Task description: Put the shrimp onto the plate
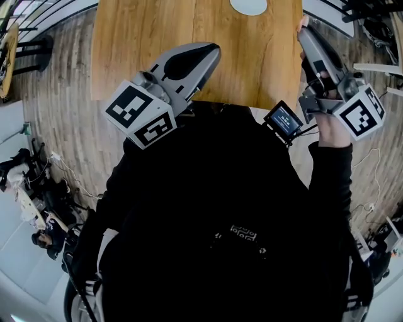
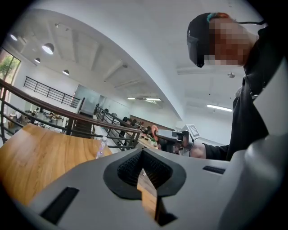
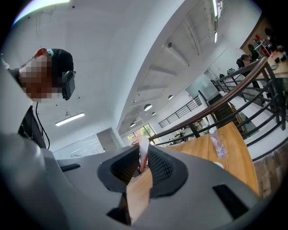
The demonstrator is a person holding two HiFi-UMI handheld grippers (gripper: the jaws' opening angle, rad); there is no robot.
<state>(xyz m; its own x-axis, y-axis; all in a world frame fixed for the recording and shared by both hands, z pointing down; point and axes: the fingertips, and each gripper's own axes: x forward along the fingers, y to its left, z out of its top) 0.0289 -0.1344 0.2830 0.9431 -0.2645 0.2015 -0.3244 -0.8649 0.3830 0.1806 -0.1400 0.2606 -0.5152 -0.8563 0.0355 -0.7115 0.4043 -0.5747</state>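
Shrimp [image 3: 143, 146] pinched at tip of right gripper [image 3: 142, 161], near table [image 1: 157, 38] edge, well apart from plate [image 1: 248, 6]. Likely light, soft, slick; gentle mid-body pinch suits. Left gripper [image 2: 142, 156] closed, empty.

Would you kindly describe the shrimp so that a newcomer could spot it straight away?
Find the light wooden table, then the grey right gripper at its right edge. The small pale pink shrimp is pinched between its black pads, the only pink thing there.
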